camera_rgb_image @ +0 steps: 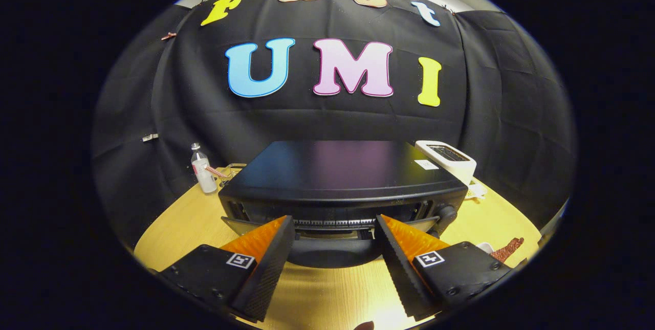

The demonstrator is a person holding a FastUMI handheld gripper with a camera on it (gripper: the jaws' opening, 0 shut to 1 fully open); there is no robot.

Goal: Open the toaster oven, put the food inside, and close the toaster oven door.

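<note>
In the gripper view, we see the gripper (335,227) spread wide with nothing held between its fingers. Just beyond them, mid-desk, sits the black boxy metal toaster oven (342,181); its door (327,225) seems ajar, though the fingers hide both ends. We cannot make out any food inside. On the pale wooden desk (179,227), a clear plastic bottle (202,169) stands near the far left edge and a white slot toaster (450,158) toward the far right.

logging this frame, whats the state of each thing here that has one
toaster oven: door open, swung down
gripper: open, fingers apart, holding nothing, just before the open door
water bottle: upright, capped
white toaster: upright, slots look empty
</note>
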